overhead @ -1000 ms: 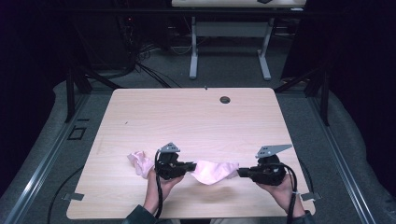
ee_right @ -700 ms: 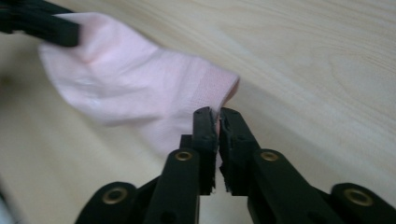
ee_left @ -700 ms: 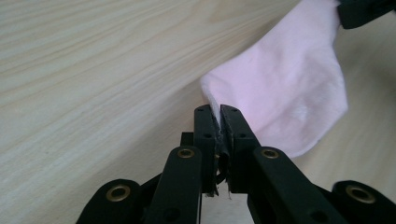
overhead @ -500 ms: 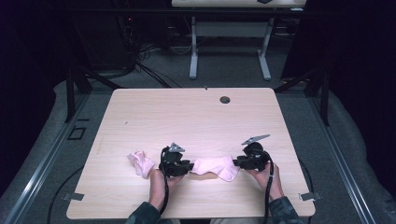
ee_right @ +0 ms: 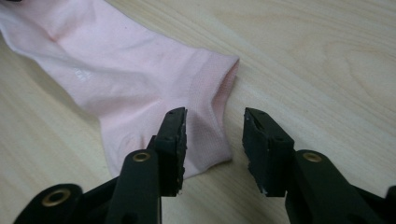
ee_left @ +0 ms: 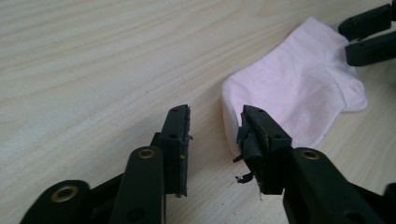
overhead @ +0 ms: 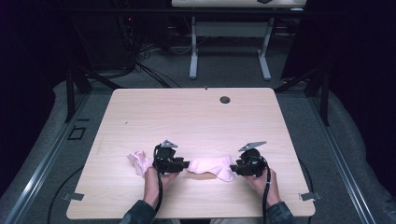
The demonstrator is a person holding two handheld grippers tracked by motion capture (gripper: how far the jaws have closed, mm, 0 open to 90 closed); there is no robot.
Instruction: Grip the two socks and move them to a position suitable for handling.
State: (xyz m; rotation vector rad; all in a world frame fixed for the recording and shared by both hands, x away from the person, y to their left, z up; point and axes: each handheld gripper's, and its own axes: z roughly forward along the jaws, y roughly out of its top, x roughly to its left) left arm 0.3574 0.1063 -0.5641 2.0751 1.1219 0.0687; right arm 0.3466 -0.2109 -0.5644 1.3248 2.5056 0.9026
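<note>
Your forearms cut off by the bottom edge of the high view, second pink sock (overhead: 139,162) at lower left partly hidden behind your left gripper (overhead: 180,164), flat sock's (ee_right: 140,70) toe end cut off at upper left of the right gripper view, dark shapes at the top of the high view too dim to tell.

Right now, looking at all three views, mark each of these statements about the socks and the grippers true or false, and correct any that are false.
1. A pink sock lies flat on the table between the two grippers. True.
2. The left gripper is clamped shut on the sock. False: its jaws have just been opening and stand apart, with bare table between them.
3. A second pink sock lies crumpled to the left of the left gripper. True.
4. The right gripper holds the sock up in the air. False: its jaws have just been opening, and the sock's cuff lies on the table at them.
5. The socks are blue. False: both are pink.
</note>
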